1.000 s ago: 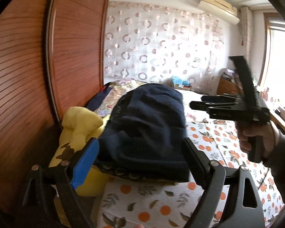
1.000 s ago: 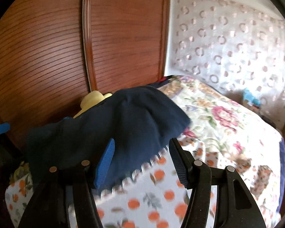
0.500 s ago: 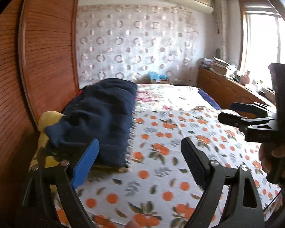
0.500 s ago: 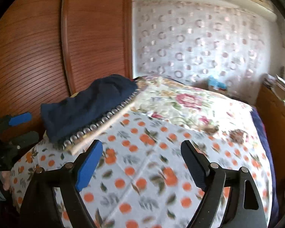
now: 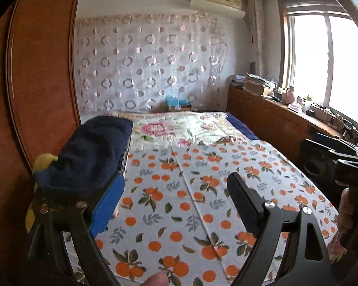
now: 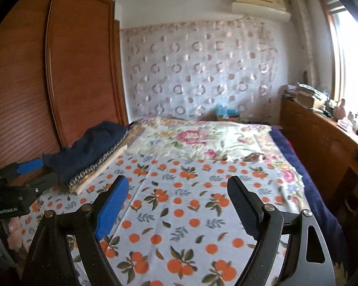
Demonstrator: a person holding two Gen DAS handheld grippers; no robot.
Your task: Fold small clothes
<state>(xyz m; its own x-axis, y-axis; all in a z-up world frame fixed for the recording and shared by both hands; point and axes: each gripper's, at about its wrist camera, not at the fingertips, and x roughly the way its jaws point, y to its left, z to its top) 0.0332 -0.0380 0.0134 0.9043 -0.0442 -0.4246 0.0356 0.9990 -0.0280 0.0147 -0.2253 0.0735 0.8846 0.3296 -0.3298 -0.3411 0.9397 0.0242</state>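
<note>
A folded dark navy garment (image 5: pixel 93 152) lies on a raised pile at the left edge of the bed, also seen in the right wrist view (image 6: pixel 93 145). My left gripper (image 5: pixel 176 195) is open and empty, to the right of the garment, above the orange-print sheet (image 5: pixel 191 190). My right gripper (image 6: pixel 176 195) is open and empty over the same sheet (image 6: pixel 183 200), well right of the garment. Each gripper shows in the other's view, the left one (image 6: pixel 35 174) beside the garment and the right one (image 5: pixel 331 152) at the bed's right side.
A yellow plush thing (image 5: pixel 44 163) sits under the garment by the wooden wardrobe (image 5: pixel 38 76). A floral quilt (image 5: pixel 183 126) covers the far half of the bed. A wooden cabinet (image 5: pixel 274 119) with clutter runs along the window on the right.
Both grippers have pulled back and swung right, away from the navy garment, which stays on the pile at the left. Both stay open and empty.
</note>
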